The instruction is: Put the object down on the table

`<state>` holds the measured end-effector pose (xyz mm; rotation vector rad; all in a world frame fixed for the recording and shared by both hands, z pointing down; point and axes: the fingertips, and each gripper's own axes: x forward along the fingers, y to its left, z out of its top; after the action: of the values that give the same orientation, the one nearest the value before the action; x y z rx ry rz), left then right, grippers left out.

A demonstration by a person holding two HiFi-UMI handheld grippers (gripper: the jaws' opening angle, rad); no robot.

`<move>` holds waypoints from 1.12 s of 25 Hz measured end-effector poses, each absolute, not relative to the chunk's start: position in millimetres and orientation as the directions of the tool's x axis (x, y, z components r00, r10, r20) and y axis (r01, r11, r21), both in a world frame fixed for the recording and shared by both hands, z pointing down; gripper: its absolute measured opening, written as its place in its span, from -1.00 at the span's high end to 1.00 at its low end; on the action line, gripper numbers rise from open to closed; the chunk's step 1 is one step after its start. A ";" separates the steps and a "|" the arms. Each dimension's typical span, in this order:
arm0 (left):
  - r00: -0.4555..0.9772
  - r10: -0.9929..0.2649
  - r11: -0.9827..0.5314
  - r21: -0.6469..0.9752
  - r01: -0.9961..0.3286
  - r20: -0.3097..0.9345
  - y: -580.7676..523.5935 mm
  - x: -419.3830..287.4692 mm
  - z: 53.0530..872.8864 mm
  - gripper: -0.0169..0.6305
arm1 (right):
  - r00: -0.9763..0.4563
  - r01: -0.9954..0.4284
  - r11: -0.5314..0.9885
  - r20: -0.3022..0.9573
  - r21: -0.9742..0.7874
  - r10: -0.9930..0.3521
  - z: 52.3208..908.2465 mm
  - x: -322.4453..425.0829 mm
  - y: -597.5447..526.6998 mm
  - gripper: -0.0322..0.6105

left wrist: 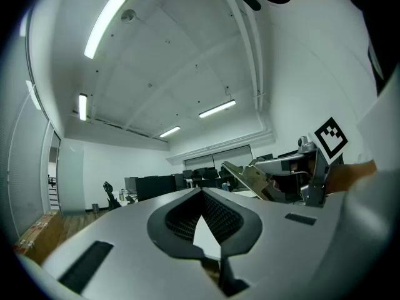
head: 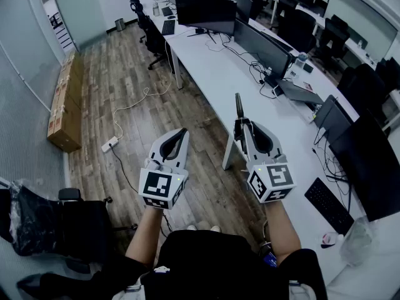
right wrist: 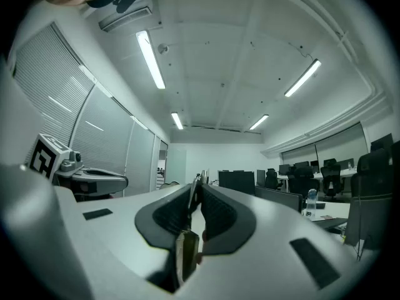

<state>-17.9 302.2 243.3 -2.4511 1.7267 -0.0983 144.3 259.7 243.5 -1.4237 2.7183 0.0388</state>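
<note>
Above the wooden floor point(head: 125, 86), the left gripper point(head: 184, 131) is closed and empty. To its right, the right gripper point(head: 240, 121) pinches a thin dark tool point(head: 238, 104), held level in the air at the left edge of the long white table point(head: 215, 74).

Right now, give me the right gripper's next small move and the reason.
Probably ease the right gripper down toward the white table: its jaws are clamped on a slim dark object that sticks out past them, held level in the air by the table's near end.

A slim dark object point(head: 238, 107) — pinched edge-on, off the white table point(head: 212, 74).
</note>
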 end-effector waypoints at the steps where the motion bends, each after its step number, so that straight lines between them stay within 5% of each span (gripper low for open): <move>1: 0.340 -0.940 -0.332 -0.153 -0.931 -0.028 303.5 -17.3 243.2 0.91 | -0.568 -0.821 0.571 -0.075 -0.014 -0.820 243.9 144.6 261.0 0.74; 28: 0.308 -0.951 -0.303 -0.149 -0.941 -0.008 326.6 25.7 263.6 0.91 | -0.616 -0.784 0.620 -0.085 -0.036 -0.783 255.0 180.5 277.0 0.73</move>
<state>25.7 326.6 263.6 -2.4363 1.7739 -0.1229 180.5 277.0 255.0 -1.3308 2.7435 0.0070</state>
